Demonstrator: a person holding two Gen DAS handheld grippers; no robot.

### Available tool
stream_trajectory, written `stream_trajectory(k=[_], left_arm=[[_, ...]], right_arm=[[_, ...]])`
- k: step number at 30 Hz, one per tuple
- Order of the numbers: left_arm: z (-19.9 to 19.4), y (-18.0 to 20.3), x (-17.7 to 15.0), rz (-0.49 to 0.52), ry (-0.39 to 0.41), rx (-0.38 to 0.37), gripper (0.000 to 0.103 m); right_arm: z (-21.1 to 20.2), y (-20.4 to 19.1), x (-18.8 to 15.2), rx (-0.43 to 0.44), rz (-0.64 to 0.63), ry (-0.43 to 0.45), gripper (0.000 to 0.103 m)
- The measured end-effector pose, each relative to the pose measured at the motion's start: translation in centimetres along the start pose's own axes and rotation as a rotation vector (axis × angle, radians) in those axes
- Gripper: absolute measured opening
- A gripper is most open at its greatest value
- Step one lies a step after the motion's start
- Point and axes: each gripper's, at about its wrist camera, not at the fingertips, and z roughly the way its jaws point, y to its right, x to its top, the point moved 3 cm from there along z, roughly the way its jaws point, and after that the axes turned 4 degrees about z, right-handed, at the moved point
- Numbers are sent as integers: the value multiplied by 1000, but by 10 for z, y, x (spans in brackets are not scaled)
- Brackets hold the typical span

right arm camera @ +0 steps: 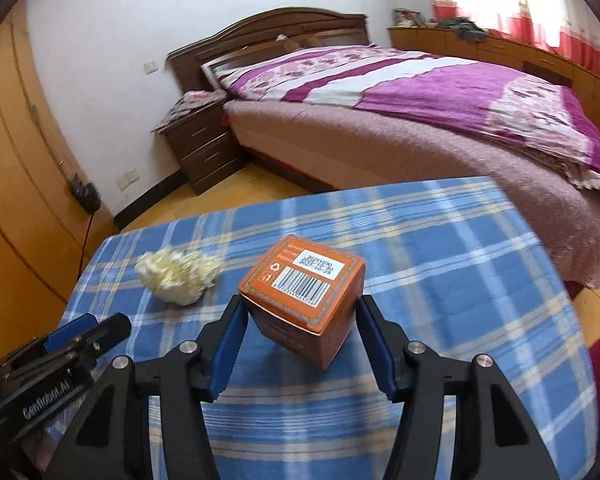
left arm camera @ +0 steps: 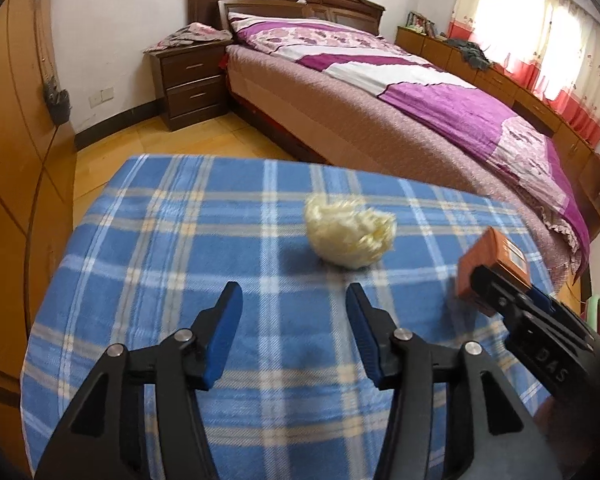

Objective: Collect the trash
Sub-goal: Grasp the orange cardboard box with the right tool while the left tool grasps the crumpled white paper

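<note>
box (right arm camera: 304,292) sits mid-frame in my right view, between the right gripper (right arm camera: 298,344) pads; both pads look pressed on it, so i judge it gripped. wad (left arm camera: 350,236) lies centre of the left view, ahead of the left gripper (left arm camera: 294,332), jaws apart, empty. no bin visible; nothing collected yet.

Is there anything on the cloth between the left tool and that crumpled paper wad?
Nothing visible. The left tool stands open just short of the crumpled paper wad, with only bare blue plaid cloth between them. The orange box sits off to the right, between the right tool's fingers, clear of that path.
</note>
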Motion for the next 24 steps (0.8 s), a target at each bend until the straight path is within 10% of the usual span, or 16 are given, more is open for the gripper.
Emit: stream_trajectory(k=[24], left_arm=[[67, 35, 29, 9, -61, -64, 58]], right_arm=[[0, 50, 4, -135, 36, -21, 59]])
